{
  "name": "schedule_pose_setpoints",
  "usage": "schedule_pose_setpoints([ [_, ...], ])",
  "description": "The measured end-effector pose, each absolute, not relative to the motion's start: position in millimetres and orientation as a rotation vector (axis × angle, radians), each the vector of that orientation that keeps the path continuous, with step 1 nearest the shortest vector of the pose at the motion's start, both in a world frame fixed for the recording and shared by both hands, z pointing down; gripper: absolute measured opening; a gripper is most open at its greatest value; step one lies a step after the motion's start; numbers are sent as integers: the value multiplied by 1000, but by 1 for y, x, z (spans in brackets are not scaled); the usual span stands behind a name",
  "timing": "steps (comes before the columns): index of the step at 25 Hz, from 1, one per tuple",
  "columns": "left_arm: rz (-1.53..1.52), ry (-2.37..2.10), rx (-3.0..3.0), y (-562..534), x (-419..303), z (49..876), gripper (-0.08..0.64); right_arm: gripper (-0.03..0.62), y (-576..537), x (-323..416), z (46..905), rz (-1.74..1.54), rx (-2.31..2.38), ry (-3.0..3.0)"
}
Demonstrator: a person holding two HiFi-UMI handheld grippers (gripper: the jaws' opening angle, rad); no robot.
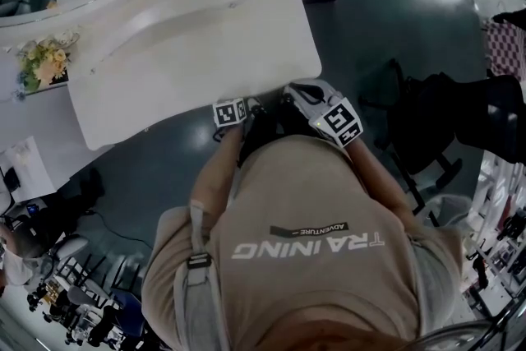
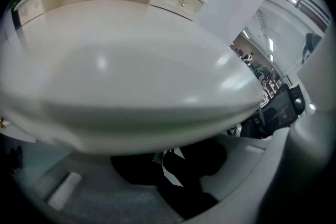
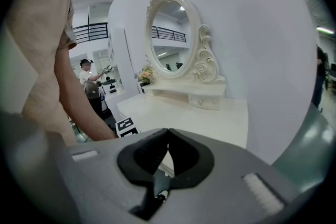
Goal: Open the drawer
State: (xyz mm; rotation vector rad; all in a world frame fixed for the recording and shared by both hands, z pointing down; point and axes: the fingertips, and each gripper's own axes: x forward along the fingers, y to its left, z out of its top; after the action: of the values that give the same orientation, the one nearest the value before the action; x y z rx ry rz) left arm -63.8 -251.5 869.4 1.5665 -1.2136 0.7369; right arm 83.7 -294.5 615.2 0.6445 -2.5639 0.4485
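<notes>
Opening hasn't started, I'd say. The only drawer I can make out is the small drawer (image 3: 206,100) under the mirror (image 3: 170,36), closed and well apart from both tools. The next move calls for a reach across the tabletop (image 1: 205,53) to its knob. At the near edge, the left tongs (image 2: 168,160) and right tongs (image 3: 167,134) are pressed together, holding nothing.

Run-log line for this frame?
left gripper shut under dressing table front edge | right gripper shut, empty, above that edge | progress unclear
</notes>
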Motion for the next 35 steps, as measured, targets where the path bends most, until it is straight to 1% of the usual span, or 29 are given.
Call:
schedule_pose_setpoints([
  [12, 771, -1194, 1526, -220, -53, 862, 138, 3, -296, 83, 610, 447, 610, -2604],
  [20, 823, -1229, 1485, -208, -50, 869, 138, 3, -299, 111, 611, 470, 583, -2623],
  [26, 842, -1258, 1419, -202, -41, 874, 138, 3, -308, 129, 633, 513, 503, -2626],
  [30, 859, -1259, 1418, -197, -35, 875, 138, 3, -316, 128, 642, 502, 487, -2644],
  [35, 867, -1230, 1418, -171, -35, 873, 138, 3, -299, 114, 639, 528, 462, -2648],
])
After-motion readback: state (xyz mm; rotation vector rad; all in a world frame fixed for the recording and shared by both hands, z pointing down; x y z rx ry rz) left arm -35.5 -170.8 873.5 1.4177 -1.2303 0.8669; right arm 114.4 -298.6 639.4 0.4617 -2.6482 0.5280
